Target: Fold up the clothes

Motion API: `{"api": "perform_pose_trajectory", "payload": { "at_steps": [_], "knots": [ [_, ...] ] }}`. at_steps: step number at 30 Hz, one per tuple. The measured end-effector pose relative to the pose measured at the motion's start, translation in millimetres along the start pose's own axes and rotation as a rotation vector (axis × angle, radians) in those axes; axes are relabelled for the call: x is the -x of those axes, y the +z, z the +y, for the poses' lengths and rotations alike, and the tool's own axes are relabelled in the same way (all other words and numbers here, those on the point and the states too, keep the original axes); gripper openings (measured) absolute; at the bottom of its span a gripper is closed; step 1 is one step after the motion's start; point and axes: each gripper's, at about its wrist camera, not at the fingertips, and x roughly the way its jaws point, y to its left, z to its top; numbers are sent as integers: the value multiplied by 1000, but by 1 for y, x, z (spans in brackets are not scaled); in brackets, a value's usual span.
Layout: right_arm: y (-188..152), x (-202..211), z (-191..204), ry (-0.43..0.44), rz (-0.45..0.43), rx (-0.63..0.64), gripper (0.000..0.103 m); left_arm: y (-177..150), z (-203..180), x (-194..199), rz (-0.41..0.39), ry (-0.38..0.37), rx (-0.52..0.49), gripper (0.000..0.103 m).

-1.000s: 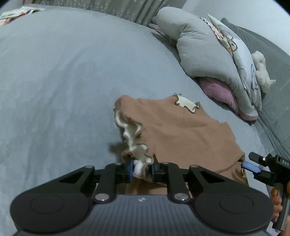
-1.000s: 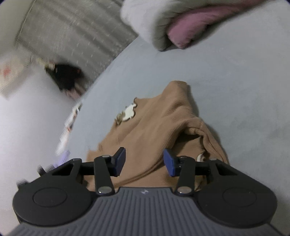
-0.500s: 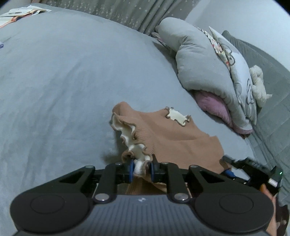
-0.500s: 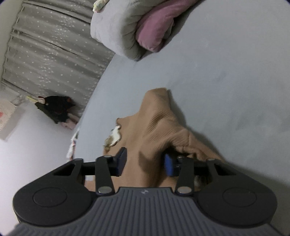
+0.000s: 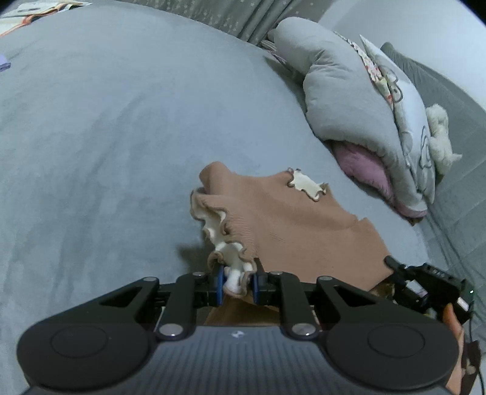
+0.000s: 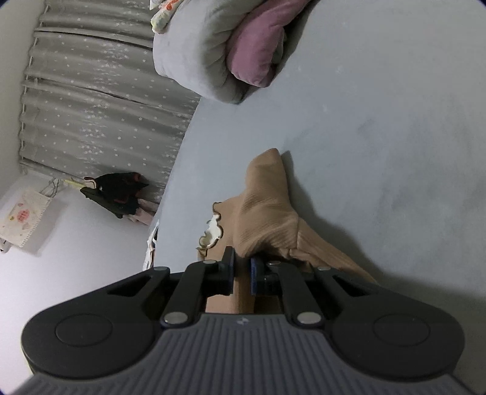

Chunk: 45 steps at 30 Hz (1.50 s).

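A wide stretch of grey bed (image 5: 115, 127) lies bare to the left, with papers (image 5: 36, 9) at its far left corner. Near the bed's near edge the left gripper (image 5: 237, 284) pinches the white ruffled hem (image 5: 231, 258) of the tan garment (image 5: 288, 224). The right gripper (image 6: 242, 267) is clamped on a raised fold of the same cloth. Along the right edge, a heaped grey quilt (image 5: 343, 94) and pink blanket (image 5: 364, 170) crowd close beside the garment.

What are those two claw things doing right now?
Left gripper: closed on the brown garment's frilly edge.
Right gripper: closed on the same garment's fabric.
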Motion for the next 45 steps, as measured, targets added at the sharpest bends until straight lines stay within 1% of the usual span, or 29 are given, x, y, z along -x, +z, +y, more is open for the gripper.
{"api": "perform_pose_trajectory", "payload": {
  "at_steps": [2, 6, 8, 10, 11, 14, 16, 19, 21, 22, 23, 24, 25, 27, 30, 33, 34, 36, 37, 39, 41, 42, 43, 45],
  "knots": [
    [0, 1, 2, 10, 4, 4, 13, 1, 1, -1, -1, -2, -5, 17],
    [-3, 1, 0, 2, 14, 4, 13, 2, 6, -6, 24, 6, 4, 18],
    [-3, 0, 0, -3, 21, 9, 13, 2, 3, -5, 35, 25, -43, 21],
    [-4, -2, 0, -11, 28, 17, 13, 3, 4, -3, 33, 55, -60, 35],
    [-4, -2, 0, -12, 29, 18, 13, 4, 5, -2, 31, 58, -58, 37],
    [-5, -3, -1, -26, 27, 30, 13, 5, 10, -1, 30, 43, -40, 38],
    [-5, -4, -2, -32, 25, 36, 13, 4, 10, -8, 46, 35, -30, 38],
    [-5, -2, -4, -29, 24, 31, 13, 2, 10, -13, 52, 49, -21, 38],
    [-4, -1, -4, -28, 21, 36, 13, 0, 10, -11, 21, 53, -7, 36],
    [-4, -1, -4, -26, 20, 36, 13, -1, 11, -10, 17, 53, 0, 29],
    [-4, -2, -3, -24, 20, 36, 13, -1, 11, -9, 10, 47, 4, 19],
    [-4, -2, -4, -19, 19, 36, 13, -2, 10, -7, 2, 26, 6, 11],
    [-5, -2, -4, -14, 17, 36, 13, -2, 10, -6, -1, 20, 11, 8],
    [-7, -2, -6, -13, 17, 33, 13, -3, 10, -5, -3, 14, 23, 8],
    [-6, 0, -8, -10, 10, 26, 13, -4, 9, -2, -19, 24, 42, 8],
    [-5, 6, -9, -9, -15, 24, 13, -4, 8, 5, -36, 7, 73, 7],
    [-4, 7, -8, -6, -20, 23, 13, -5, 8, 9, -45, -14, 93, 8],
    [-2, 18, -5, 22, -58, 16, 13, -7, 6, 18, -65, -58, 114, 8],
    [-1, 21, -4, 25, -71, 13, 13, -9, 2, 27, -85, -83, 118, 8],
    [1, 28, -5, 22, -106, 1, 13, -12, 0, 32, -95, -104, 120, 8],
    [0, 32, -10, 5, -125, -19, 13, -19, -3, 33, -85, -114, 121, 8],
    [-1, 33, -12, 1, -129, -30, 13, -21, -4, 33, -81, -109, 117, 8],
    [-2, 34, -14, -3, -134, -41, 13, -27, -5, 30, -71, -87, 106, 8],
    [-5, 35, -12, 0, -115, -39, 13, -35, -1, 26, -50, -70, 109, 8]
  ]
}}
